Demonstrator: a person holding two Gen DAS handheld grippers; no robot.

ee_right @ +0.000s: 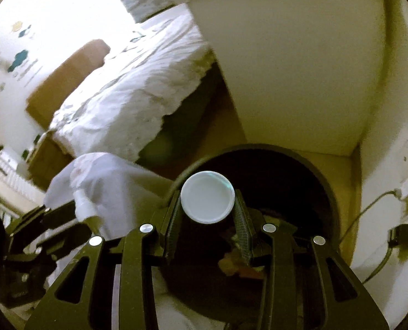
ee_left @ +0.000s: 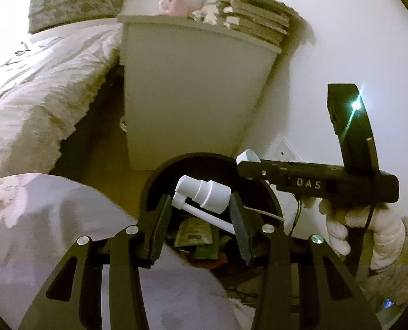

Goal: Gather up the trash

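- A black round trash bin [ee_left: 270, 206] is seen on the floor beside a white nightstand [ee_left: 193, 90]; green wrappers [ee_left: 195, 233] lie inside it.
- A white spray-pump nozzle [ee_left: 204, 195] is pinched between the fingers of the left gripper [ee_left: 201, 214], over the bin's opening.
- A white round cap [ee_right: 207, 200] is clamped by the right gripper [ee_right: 208, 214], above the bin's rim.
- The bin is hemmed in by the nightstand, the wall and the bed [ee_left: 33, 82]; a lilac cloth [ee_left: 74, 220] lies just beside its rim.
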